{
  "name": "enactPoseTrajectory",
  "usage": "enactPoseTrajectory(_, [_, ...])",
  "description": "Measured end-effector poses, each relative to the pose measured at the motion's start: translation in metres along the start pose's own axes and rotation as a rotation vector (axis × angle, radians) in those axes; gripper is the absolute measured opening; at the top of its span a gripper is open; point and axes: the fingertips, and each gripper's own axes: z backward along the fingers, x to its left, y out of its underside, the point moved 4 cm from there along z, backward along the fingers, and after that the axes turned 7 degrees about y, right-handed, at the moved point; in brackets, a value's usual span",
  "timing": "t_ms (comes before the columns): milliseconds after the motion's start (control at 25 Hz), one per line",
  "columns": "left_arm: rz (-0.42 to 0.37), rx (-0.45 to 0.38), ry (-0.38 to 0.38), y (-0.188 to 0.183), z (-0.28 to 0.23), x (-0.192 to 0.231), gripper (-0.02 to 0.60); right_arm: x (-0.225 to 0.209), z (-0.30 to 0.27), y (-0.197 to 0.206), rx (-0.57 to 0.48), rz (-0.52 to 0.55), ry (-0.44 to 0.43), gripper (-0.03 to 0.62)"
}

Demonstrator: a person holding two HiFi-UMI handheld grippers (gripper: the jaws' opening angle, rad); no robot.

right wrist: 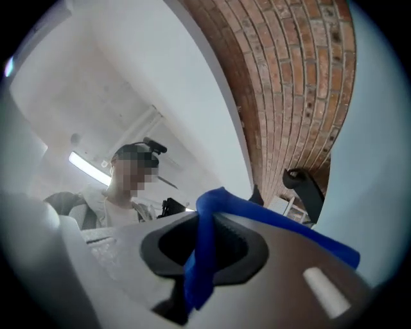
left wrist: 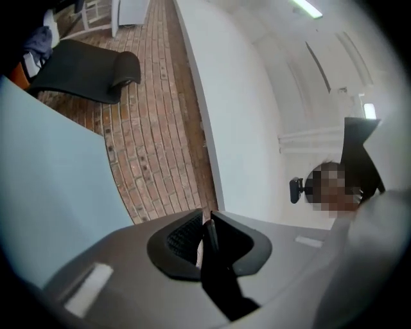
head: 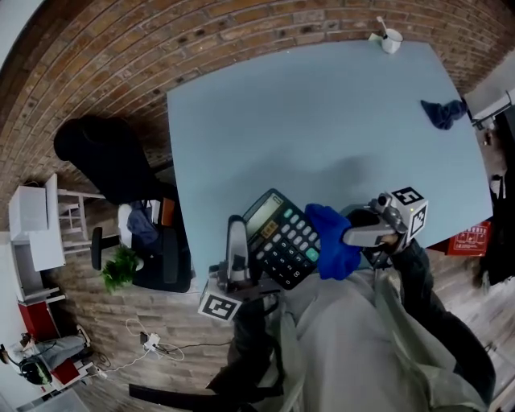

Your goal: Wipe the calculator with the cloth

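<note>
Beyond calculator and cloth, cup holding stick

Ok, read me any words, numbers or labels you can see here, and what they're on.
Nothing is readable.
Black desk calculator: key labels too small to read.
Red item at far right: white print blurred.
White marker cube: square pattern only, no words.

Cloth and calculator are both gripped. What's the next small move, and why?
Probably drag the cloth, shut in the right gripper, across the keys toward the left gripper, which clamps the calculator: the cloth covers only its right edge.
</note>
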Motion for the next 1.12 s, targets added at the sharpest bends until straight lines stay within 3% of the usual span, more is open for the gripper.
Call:
enactPoseTrajectory(120, [0.087, 0.03, 0.074, 0.01, -0.007, -0.002, 0.046, 0.008, -0.004, -0.006, 0.026, 0.042, 0.027, 0.06])
enactPoseTrajectory(240, [0.231, 0.012, 0.143, 0.028, -0.016, -0.003, 0.046, -0.018, -0.007, -0.03, -0.168, 0.016, 0.034, 0.06])
enactPoseTrajectory(360, [0.348, -0.076, 0.154, 0.036, -0.02, 0.004, 0.046, -0.035, -0.015, -0.043, -0.415, -0.148, -0.12, 0.06])
enactPoseTrajectory(480, [0.385, -0.151, 0.144, 0.029, -0.02, 0.01, 0.046, -0.031, -0.022, -0.027, -0.515, -0.306, -0.312, 0.06])
enactPoseTrajectory(560, [0.395, -0.194, 0.137, 0.019, -0.019, 0.013, 0.046, -0.021, -0.03, -0.002, -0.443, -0.344, -0.381, 0.06])
enactPoseTrajectory(640, [0.411, -0.208, 0.154, 0.013, -0.02, 0.013, 0.046, -0.013, -0.042, 0.025, -0.319, -0.334, -0.386, 0.06])
enactPoseTrajectory(720, [0.426, -0.179, 0.197, 0.016, -0.024, 0.004, 0.046, -0.016, -0.05, 0.034, -0.281, -0.279, -0.314, 0.06])
enactPoseTrajectory(800, [0.429, -0.159, 0.219, 0.02, -0.028, -0.002, 0.046, -0.028, -0.048, 0.023, -0.308, -0.237, -0.234, 0.06])
enactPoseTrajectory(960, [0.408, -0.207, 0.182, 0.011, -0.025, 0.004, 0.046, -0.033, -0.057, 0.005, -0.276, -0.089, -0.064, 0.06])
enactPoseTrajectory(1120, [0.32, -0.232, 0.117, -0.003, -0.022, 0.01, 0.049, -0.004, -0.069, 0.025, -0.12, -0.025, -0.075, 0.06])
